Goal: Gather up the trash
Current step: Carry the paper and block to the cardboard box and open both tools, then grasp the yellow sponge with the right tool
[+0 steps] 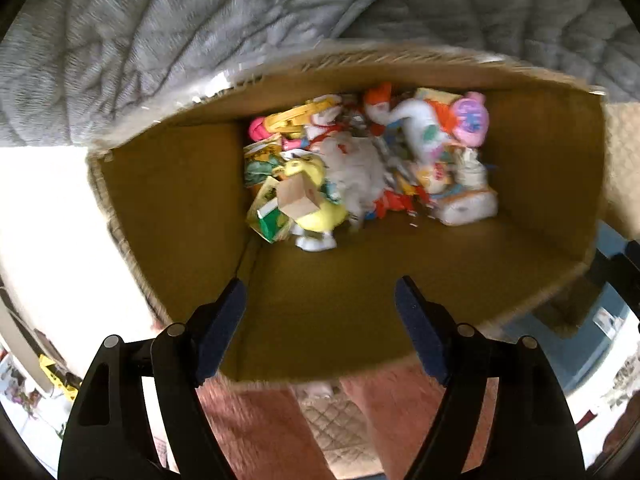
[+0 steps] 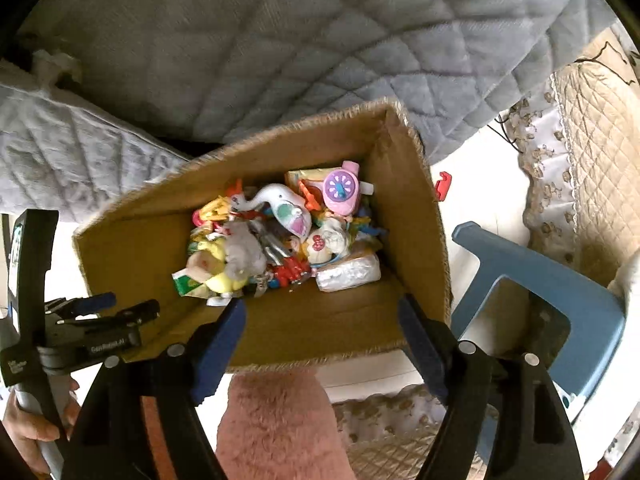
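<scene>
An open cardboard box [image 1: 540, 184] [image 2: 412, 208] stands on the floor, and both grippers hover above its near edge. Its bottom holds a heap of toys and wrappers: a yellow plush [image 1: 316, 216] [image 2: 218, 258], a white bird toy [image 1: 420, 128] [image 2: 288, 208], a pink round toy [image 1: 472, 118] [image 2: 342, 192] and a white packet [image 1: 468, 208] [image 2: 348, 274]. A small brown cardboard piece [image 1: 298, 196] lies on the heap. My left gripper [image 1: 320, 300] is open and empty. My right gripper [image 2: 322, 318] is open and empty. The left gripper also shows in the right wrist view [image 2: 104, 312].
A grey quilted cover [image 1: 180, 40] [image 2: 320, 48] lies behind the box. A blue plastic stool [image 2: 540, 292] stands right of the box. A beige quilted seat [image 2: 592, 152] is at far right. A small red piece [image 2: 443, 185] lies on the pale floor. Pink fluffy fabric [image 2: 280, 420] is below the grippers.
</scene>
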Tool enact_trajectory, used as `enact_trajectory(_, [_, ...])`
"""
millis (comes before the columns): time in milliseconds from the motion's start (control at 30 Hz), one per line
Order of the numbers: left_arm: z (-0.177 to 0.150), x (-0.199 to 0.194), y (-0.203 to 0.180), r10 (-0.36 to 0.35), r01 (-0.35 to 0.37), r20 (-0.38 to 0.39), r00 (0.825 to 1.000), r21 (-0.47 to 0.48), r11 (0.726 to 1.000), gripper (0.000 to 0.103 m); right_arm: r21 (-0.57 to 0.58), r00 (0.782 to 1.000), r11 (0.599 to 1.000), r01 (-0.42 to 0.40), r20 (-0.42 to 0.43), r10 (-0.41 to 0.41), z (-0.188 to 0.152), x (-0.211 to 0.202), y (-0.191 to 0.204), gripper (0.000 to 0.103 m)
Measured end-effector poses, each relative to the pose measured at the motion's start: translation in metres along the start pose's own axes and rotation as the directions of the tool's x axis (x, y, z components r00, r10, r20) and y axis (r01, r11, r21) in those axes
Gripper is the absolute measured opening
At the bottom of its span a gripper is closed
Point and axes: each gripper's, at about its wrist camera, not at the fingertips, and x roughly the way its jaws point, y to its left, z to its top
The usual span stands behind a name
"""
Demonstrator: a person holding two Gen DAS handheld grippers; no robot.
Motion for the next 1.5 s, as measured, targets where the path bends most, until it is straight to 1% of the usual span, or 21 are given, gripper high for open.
enact_trajectory(67, [-0.009, -0.03, -0.006, -0.02, 0.019, 0.029, 0.999, 0.035, 0.999, 0.075, -0.005, 1.0, 1.0, -0.001, 0.021, 0.001, -0.004, -0.024, 0.003, 0.079])
enact_trajectory(100, [-0.017, -0.053, -0.011, -0.023, 0.019, 0.051, 0.998, 0.068, 0.998, 0.075, -0.005, 0.999, 1.0, 0.019, 0.049, -0.019, -0.005, -0.045, 0.005, 0.085])
enact_trajectory(233, [-0.048, -0.147, -0.03, 0.015, -0.057, 0.17, 0.985, 0.245, 0.968, 0.075, 0.027, 0.983, 1.0, -0.015, 0.185, 0.01, -0.014, -0.141, 0.006, 0.086])
enact_trajectory(333, [-0.073, -0.235, -0.033, -0.063, -0.043, 0.279, 0.958, 0.359, 0.932, 0.077, 0.015, 0.948, 0.999, -0.043, 0.316, 0.036, -0.015, -0.229, 0.013, 0.088])
enact_trajectory(367, [-0.081, -0.269, -0.032, -0.099, -0.039, 0.322, 0.941, 0.394, 0.918, 0.084, 0.009, 0.936, 0.999, -0.045, 0.349, 0.039, -0.012, -0.247, 0.017, 0.09])
enact_trajectory(433, [-0.088, -0.317, -0.029, -0.141, -0.045, 0.401, 0.905, 0.422, 0.906, 0.09, -0.003, 0.888, 0.998, -0.066, 0.457, 0.061, -0.003, -0.3, 0.026, 0.094])
enact_trajectory(467, [-0.09, -0.343, -0.026, -0.158, -0.054, 0.446, 0.881, 0.426, 0.903, 0.09, -0.011, 0.851, 0.997, -0.078, 0.52, 0.072, 0.008, -0.33, 0.033, 0.097])
enact_trajectory(533, [-0.082, -0.383, -0.017, -0.175, -0.054, 0.508, 0.843, 0.405, 0.913, 0.09, -0.017, 0.792, 0.995, -0.099, 0.604, 0.089, 0.034, -0.366, 0.043, 0.098])
enact_trajectory(600, [-0.068, -0.409, -0.005, -0.205, -0.024, 0.538, 0.818, 0.387, 0.922, 0.09, -0.011, 0.748, 0.99, -0.142, 0.654, 0.114, 0.077, -0.392, 0.052, 0.098])
enact_trajectory(667, [-0.055, -0.424, 0.006, -0.227, -0.004, 0.543, 0.809, 0.39, 0.921, 0.09, -0.007, 0.707, 0.981, -0.192, 0.692, 0.144, 0.136, -0.41, 0.063, 0.098])
enact_trajectory(700, [-0.047, -0.43, 0.013, -0.231, -0.005, 0.545, 0.806, 0.395, 0.918, 0.09, 0.001, 0.701, 0.979, -0.202, 0.698, 0.144, 0.161, -0.413, 0.066, 0.098])
enact_trajectory(800, [-0.02, -0.442, 0.038, -0.22, -0.023, 0.552, 0.804, 0.398, 0.917, 0.09, 0.058, 0.709, 0.966, -0.253, 0.691, 0.145, 0.263, -0.418, 0.076, 0.098])
enact_trajectory(867, [-0.004, -0.445, 0.058, -0.218, -0.006, 0.54, 0.813, 0.381, 0.924, 0.09, 0.134, 0.724, 0.942, -0.308, 0.676, 0.141, 0.331, -0.413, 0.078, 0.098])
enact_trajectory(967, [0.026, -0.438, 0.095, -0.213, 0.034, 0.504, 0.837, 0.34, 0.94, 0.09, 0.274, 0.754, 0.909, -0.313, 0.654, 0.063, 0.409, -0.402, 0.074, 0.097])
enact_trajectory(1067, [0.045, -0.438, 0.124, -0.199, 0.042, 0.491, 0.848, 0.312, 0.949, 0.09, 0.389, 0.784, 0.87, -0.304, 0.621, -0.004, 0.46, -0.391, 0.067, 0.097])
enact_trajectory(1167, [0.057, -0.444, 0.146, -0.189, 0.044, 0.487, 0.852, 0.294, 0.955, 0.09, 0.475, 0.818, 0.837, -0.27, 0.572, -0.062, 0.489, -0.377, 0.06, 0.096])
enact_trajectory(1200, [0.061, -0.445, 0.152, -0.184, 0.042, 0.486, 0.854, 0.288, 0.957, 0.09, 0.513, 0.839, 0.822, -0.248, 0.538, -0.082, 0.501, -0.37, 0.057, 0.094])
enact_trajectory(1267, [0.068, -0.449, 0.161, -0.17, 0.028, 0.493, 0.853, 0.282, 0.959, 0.09, 0.545, 0.857, 0.807, -0.227, 0.506, -0.1, 0.515, -0.361, 0.055, 0.086])
enact_trajectory(1300, [0.073, -0.451, 0.165, -0.172, 0.029, 0.492, 0.853, 0.285, 0.958, 0.09, 0.549, 0.864, 0.803, -0.232, 0.496, -0.09, 0.52, -0.356, 0.053, 0.075])
enact_trajectory(1367, [0.081, -0.455, 0.168, -0.188, 0.044, 0.488, 0.852, 0.292, 0.955, 0.09, 0.535, 0.855, 0.81, -0.24, 0.511, -0.085, 0.52, -0.357, 0.054, 0.056])
enact_trajectory(1500, [0.093, -0.465, 0.167, -0.209, 0.047, 0.489, 0.847, 0.322, 0.945, 0.09, 0.48, 0.861, 0.828, -0.289, 0.508, 0.006, 0.503, -0.355, 0.055, 0.046])
